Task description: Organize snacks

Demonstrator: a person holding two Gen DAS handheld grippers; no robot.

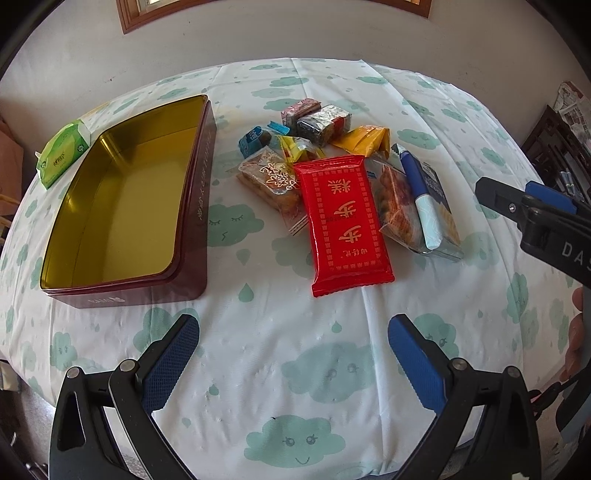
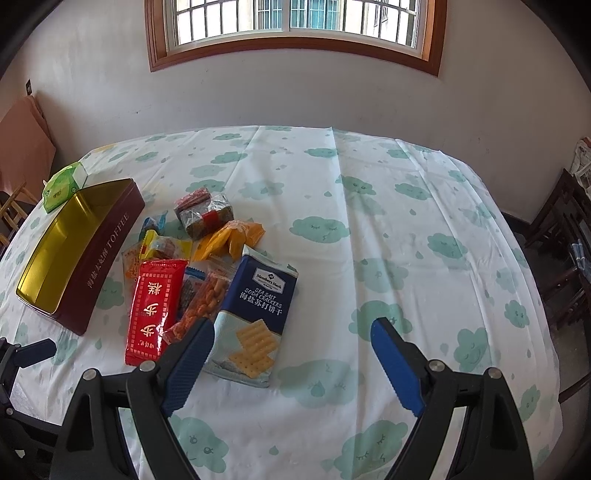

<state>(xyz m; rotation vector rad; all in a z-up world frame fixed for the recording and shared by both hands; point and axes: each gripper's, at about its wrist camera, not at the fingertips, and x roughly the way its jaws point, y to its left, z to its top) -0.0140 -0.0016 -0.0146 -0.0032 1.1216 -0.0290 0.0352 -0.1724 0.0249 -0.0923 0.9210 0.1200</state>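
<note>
An open maroon toffee tin [image 1: 192,236] with an empty gold inside stands on the table's left; it also shows in the right wrist view [image 2: 107,258]. A pile of wrapped snacks lies beside it: a red packet [image 1: 343,221] [image 2: 153,306], a blue soda cracker pack [image 1: 432,206] [image 2: 255,314], an orange pack [image 1: 364,140] [image 2: 232,236], clear-wrapped pastries [image 1: 267,177] and small candies. My left gripper [image 1: 293,354] is open and empty, nearer than the pile. My right gripper [image 2: 291,350] is open and empty, just nearer than the cracker pack; it also shows at the right edge of the left wrist view [image 1: 524,199].
A green tissue pack [image 1: 62,153] [image 2: 62,184] lies behind the tin. The table wears a white cloud-print cloth [image 2: 369,229]. A wall with a window [image 2: 295,22] is behind. Dark wooden chairs [image 2: 565,229] stand to the right.
</note>
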